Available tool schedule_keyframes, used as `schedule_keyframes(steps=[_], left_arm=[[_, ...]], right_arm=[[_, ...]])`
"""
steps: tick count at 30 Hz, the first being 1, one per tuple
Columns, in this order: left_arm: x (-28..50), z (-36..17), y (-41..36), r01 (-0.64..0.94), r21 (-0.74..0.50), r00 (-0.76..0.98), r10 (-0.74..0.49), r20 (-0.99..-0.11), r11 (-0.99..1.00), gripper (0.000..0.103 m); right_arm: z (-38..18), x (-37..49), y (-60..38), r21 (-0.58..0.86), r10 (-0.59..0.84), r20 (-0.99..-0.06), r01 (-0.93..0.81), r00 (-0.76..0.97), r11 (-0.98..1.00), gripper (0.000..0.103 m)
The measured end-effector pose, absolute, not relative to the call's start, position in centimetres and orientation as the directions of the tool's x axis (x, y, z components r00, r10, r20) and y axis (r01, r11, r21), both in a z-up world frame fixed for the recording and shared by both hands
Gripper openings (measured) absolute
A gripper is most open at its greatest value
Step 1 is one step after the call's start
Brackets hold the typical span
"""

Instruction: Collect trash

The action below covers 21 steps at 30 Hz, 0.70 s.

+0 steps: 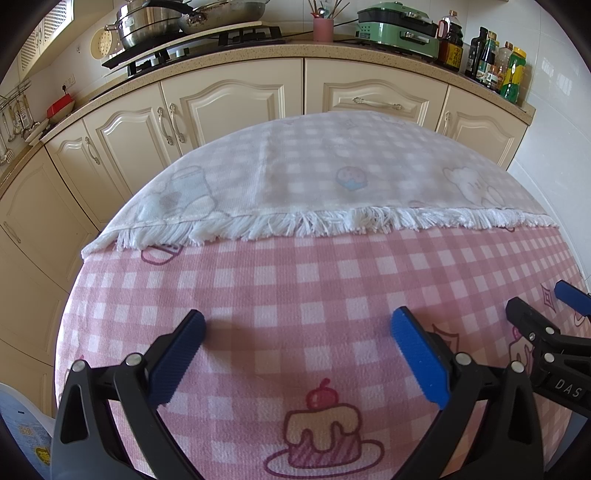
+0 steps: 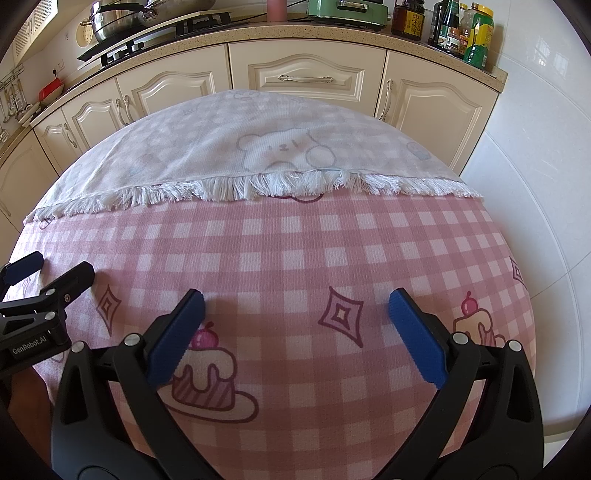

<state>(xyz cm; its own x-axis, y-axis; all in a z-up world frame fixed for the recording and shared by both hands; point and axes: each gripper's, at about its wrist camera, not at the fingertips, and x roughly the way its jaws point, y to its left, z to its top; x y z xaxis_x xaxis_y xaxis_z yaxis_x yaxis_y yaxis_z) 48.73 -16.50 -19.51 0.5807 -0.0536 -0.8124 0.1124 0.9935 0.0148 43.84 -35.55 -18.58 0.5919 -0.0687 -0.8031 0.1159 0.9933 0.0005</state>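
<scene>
Nearest, left gripper [image 1: 297, 332]: jaws spread wide, holding nothing, low over the pink checked tablecloth [image 1: 295, 280].
Right gripper [image 2: 295, 314]: likewise released, empty, just beside the left one.
Trash: none visible in either view, so its direction, long axis and nearer hand cannot be told.
Mid-table: fringed fold [image 2: 258, 184] of cloth turned back.
Far: cream cabinets [image 1: 229, 99], stove [image 1: 192, 48], bottles [image 2: 461, 29].

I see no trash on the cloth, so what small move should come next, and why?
Probably pan both cameras off the table to search. Both tongs, left and right, hang open and empty over the pink checked tablecloth, whose folded-back fringed edge shows no trash.
</scene>
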Motion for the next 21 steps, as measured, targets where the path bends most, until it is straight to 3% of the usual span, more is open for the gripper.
schedule_keyframes(steps=[21], left_arm=[[48.73,-19.51,-16.48,0.112,0.015,0.581,-0.053,-0.812,0.994,0.099]], right_arm=[[-18.58,43.82,-35.54,0.001,-0.069,-0.803,0.116,0.592,0.993,0.097]])
